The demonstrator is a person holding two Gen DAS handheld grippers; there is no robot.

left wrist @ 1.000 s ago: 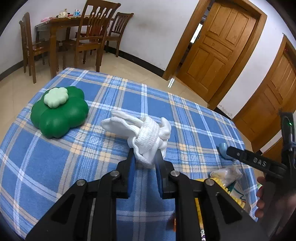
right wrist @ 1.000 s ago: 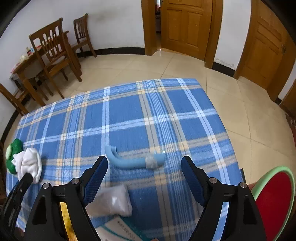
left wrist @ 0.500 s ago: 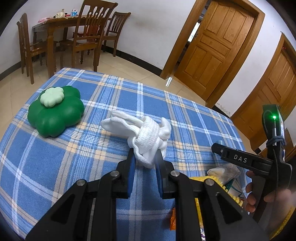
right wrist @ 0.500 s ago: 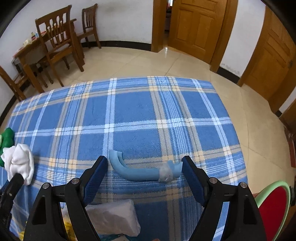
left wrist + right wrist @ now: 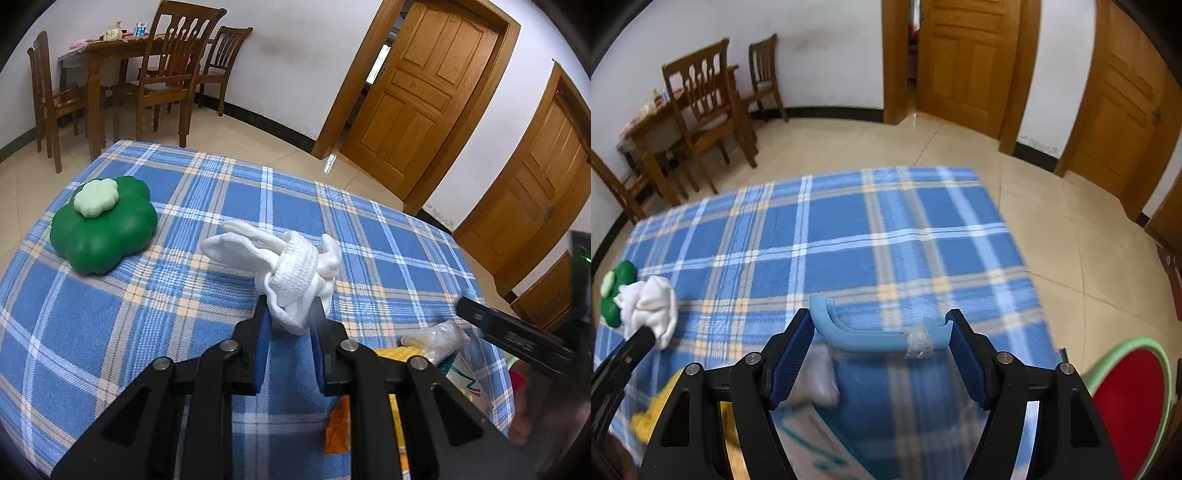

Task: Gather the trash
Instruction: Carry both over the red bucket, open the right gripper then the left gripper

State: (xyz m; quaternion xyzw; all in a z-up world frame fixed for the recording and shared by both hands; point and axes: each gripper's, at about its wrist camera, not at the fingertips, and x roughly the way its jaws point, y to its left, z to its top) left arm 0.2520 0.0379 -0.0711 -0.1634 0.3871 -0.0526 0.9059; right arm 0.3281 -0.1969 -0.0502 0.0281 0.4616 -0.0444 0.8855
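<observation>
**Left gripper holds a sock bundle; right gripper closes around a blue handle**

Left wrist view: the left gripper [image 5: 289, 317] is clamped on the near end of a white rolled sock bundle [image 5: 291, 266], its blue pads pressed against the cloth on both sides. The bundle stretches away from the jaws over the blue plaid tablecloth [image 5: 110, 314]. A green clover-shaped box [image 5: 105, 230] with a pale green top sits on the cloth to the left, well apart from the bundle. To the right of the gripper lie a crumpled clear plastic bag [image 5: 437, 339] and a yellow packet [image 5: 397, 354], with an orange scrap [image 5: 338, 428] near the table's front edge. The black body of the other gripper shows at the right edge.

Right wrist view: the right gripper [image 5: 879, 332] has just been closing, yet its jaws stand wide. A curved blue plastic handle [image 5: 864, 332], wrapped with clear tape near one end, lies on the cloth between the fingertips; whether the right pad touches its taped end I cannot tell. A red bin with a green rim [image 5: 1128, 395] stands beside the table at lower right. The sock bundle shows at far left.
</observation>
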